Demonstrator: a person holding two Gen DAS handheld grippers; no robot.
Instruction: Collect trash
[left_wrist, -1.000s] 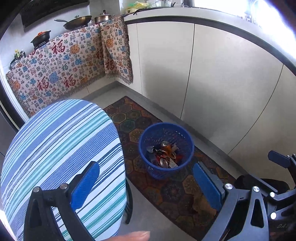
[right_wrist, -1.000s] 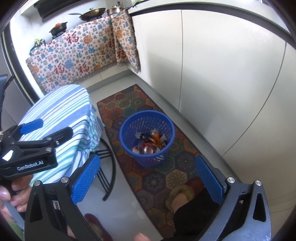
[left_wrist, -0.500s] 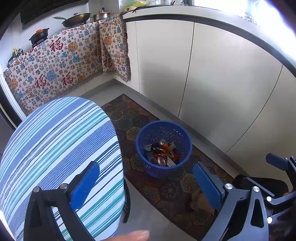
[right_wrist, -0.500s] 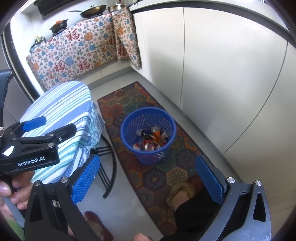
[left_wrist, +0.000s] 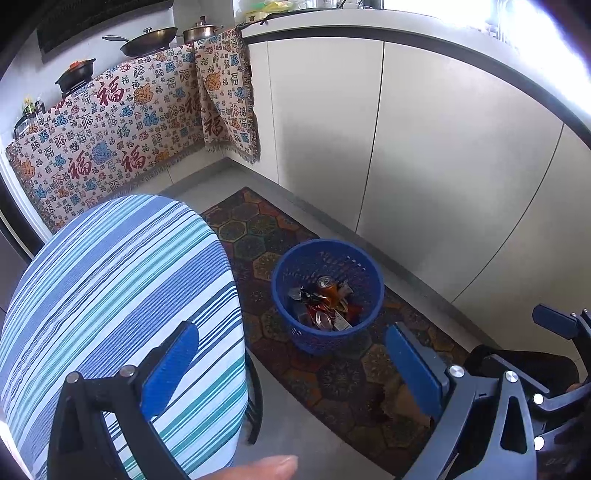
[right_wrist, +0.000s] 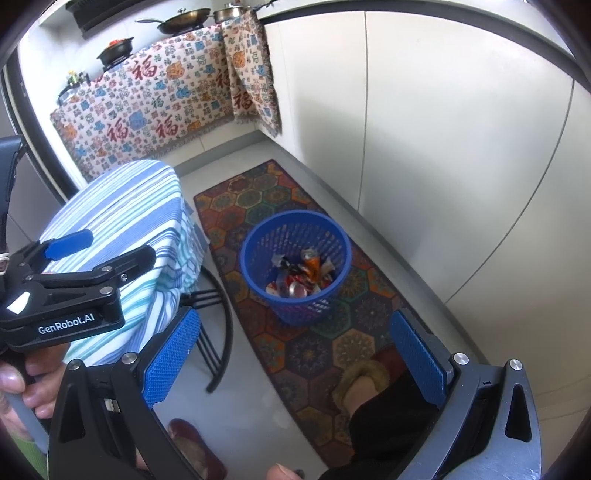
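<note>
A blue mesh waste basket (left_wrist: 328, 295) stands on the patterned rug; it also shows in the right wrist view (right_wrist: 295, 266). It holds crushed cans and wrappers (left_wrist: 325, 304), seen too in the right wrist view (right_wrist: 301, 275). My left gripper (left_wrist: 291, 365) is open and empty, held above the floor beside the striped table (left_wrist: 110, 306). My right gripper (right_wrist: 295, 350) is open and empty, above the rug in front of the basket. The left gripper also shows at the left of the right wrist view (right_wrist: 96, 254).
The striped table (right_wrist: 122, 221) stands left of the basket on black legs (right_wrist: 218, 332). White cabinets (left_wrist: 424, 158) run along the right. A patterned cloth (left_wrist: 122, 125) hangs over the far counter with pans on top. The person's slippered foot (right_wrist: 362, 384) rests on the rug (right_wrist: 280, 192).
Both grippers have drawn back and up a little from the basket, which looks smaller and lower in the views. Both stay open and empty.
</note>
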